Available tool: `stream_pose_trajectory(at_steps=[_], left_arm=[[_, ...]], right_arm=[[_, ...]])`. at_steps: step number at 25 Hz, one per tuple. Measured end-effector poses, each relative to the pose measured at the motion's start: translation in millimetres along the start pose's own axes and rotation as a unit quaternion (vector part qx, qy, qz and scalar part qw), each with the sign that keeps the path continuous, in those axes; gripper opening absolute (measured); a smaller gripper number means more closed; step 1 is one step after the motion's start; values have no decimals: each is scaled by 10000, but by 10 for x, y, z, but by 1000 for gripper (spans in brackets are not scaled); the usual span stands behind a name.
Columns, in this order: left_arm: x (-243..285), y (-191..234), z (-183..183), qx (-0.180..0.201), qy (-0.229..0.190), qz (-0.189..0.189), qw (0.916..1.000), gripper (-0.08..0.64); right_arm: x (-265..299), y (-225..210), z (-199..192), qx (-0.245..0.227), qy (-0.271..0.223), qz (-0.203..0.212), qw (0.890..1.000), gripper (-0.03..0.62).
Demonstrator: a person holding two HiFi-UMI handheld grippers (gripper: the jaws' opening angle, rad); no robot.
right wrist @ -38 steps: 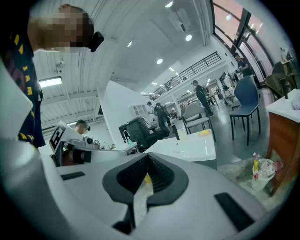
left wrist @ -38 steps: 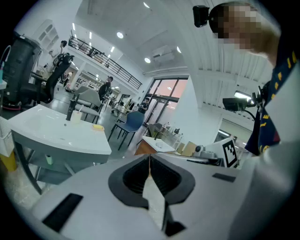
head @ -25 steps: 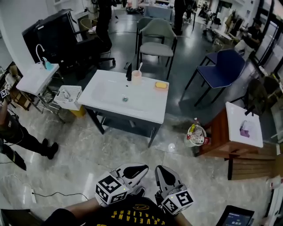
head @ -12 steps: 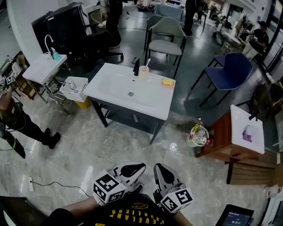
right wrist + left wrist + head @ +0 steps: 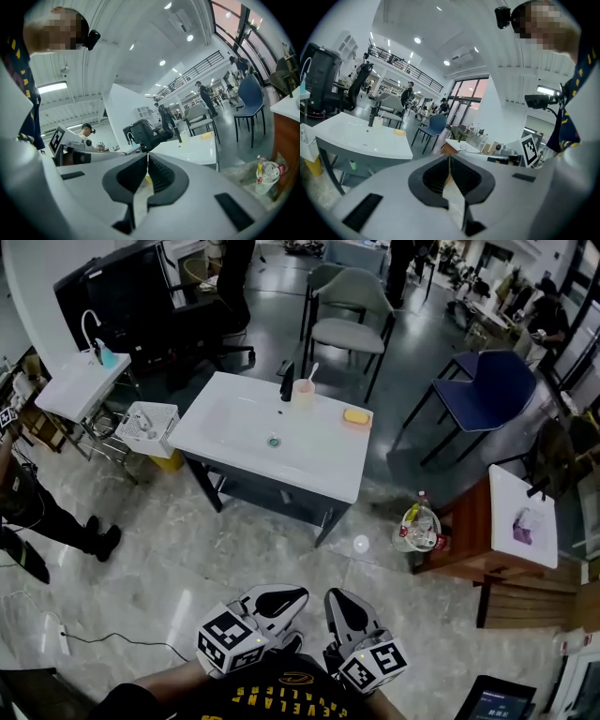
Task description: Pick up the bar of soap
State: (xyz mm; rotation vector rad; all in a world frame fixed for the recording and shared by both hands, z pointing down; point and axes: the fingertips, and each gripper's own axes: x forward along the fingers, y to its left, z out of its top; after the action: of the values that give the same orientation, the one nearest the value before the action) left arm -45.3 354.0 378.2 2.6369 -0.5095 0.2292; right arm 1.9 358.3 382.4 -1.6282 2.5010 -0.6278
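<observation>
Both grippers are tucked in close to the person's body at the near edge of the head view, well apart from everything else. The left gripper [image 5: 281, 599] has its jaws pressed together with nothing between them, and its own view shows the same [image 5: 449, 161]. Same deal with the right gripper [image 5: 339, 604]: jaws fully closed and empty [image 5: 146, 161]. The bar of soap [image 5: 355, 416] is yellow-orange and lies flat on the far right corner of the white washbasin [image 5: 309, 470], which stands on a dark frame out in the middle of the floor, far from both grippers. It also shows as a small yellow spot on the basin top in the left gripper view [image 5: 399, 132] and in the right gripper view [image 5: 206, 135]. Left of the soap along the far edge there's a pale cup [image 5: 303, 393] with a toothbrush sticking out, and a black faucet [image 5: 286, 385] just beside it. The drain [image 5: 273, 440] sits in the bowl nearer to us. A white wire basket [image 5: 148, 423] is just off the basin's left end, a blue chair [image 5: 487, 381] is over on the far right, and a grey-green chair [image 5: 352, 310] is behind the basin. A clear bag of bottles [image 5: 417, 526] sits on the floor to the right, next to a wooden cabinet [image 5: 464, 531].
</observation>
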Motion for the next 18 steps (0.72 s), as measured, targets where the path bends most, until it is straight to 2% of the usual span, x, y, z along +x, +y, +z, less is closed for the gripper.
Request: stream_pose_trajectory(at_steps=[9,18], left_arm=[[57,696,393,94,-94,-391,9991,17],[0,1222,470,-217,-2,-648,9977,17]], right_arm=[[721,-19,207,-208,-97,-401,9989,18],[1222,30,158,-143,139,-660,9976,18]])
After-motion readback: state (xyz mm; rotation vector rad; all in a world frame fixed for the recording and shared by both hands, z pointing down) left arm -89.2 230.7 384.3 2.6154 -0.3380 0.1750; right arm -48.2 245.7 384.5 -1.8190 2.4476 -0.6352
